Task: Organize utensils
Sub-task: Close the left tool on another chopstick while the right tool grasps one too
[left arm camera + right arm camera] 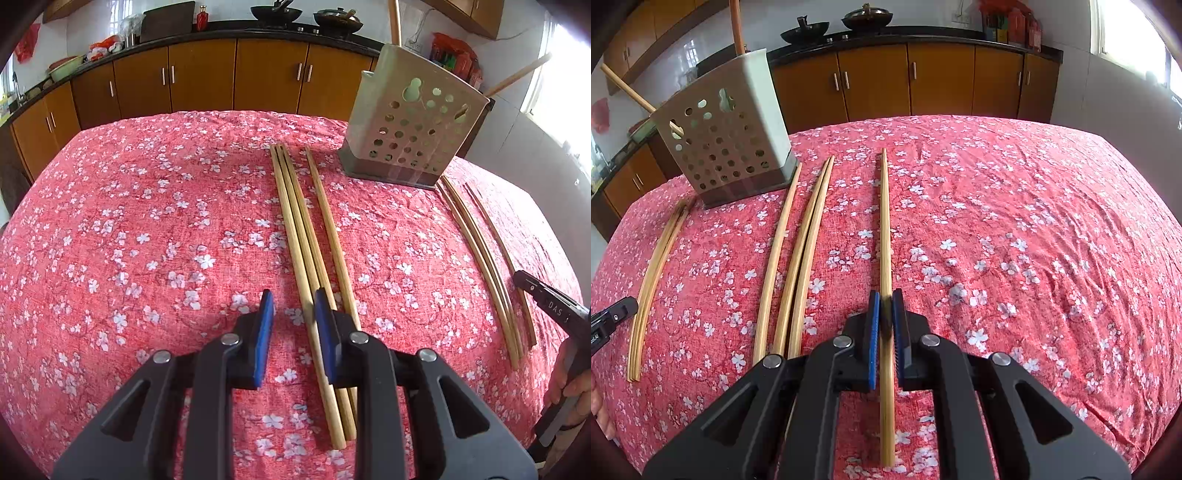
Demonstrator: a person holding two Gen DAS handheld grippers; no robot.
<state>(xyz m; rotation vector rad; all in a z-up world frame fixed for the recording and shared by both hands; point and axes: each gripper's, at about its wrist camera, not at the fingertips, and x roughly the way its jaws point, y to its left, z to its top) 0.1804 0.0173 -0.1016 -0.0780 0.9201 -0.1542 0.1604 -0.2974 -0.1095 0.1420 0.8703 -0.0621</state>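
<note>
A perforated metal utensil holder (410, 133) stands at the far side of the red flowered tablecloth (147, 221); it also shows in the right wrist view (727, 136), with two long sticks in it. Three wooden chopsticks (306, 243) lie in front of my left gripper (291, 306), which is open and empty just above their near ends. My right gripper (885, 308) is shut on a single chopstick (885, 221) lying lengthwise on the cloth. More chopsticks (798, 258) lie left of it, and another bundle (653, 273) lies farther left.
Orange kitchen cabinets (236, 77) with a dark counter and woks (275, 13) run behind the table. My right gripper's tip (546, 299) shows at the right edge of the left wrist view. A bright window (1126, 29) is at the right.
</note>
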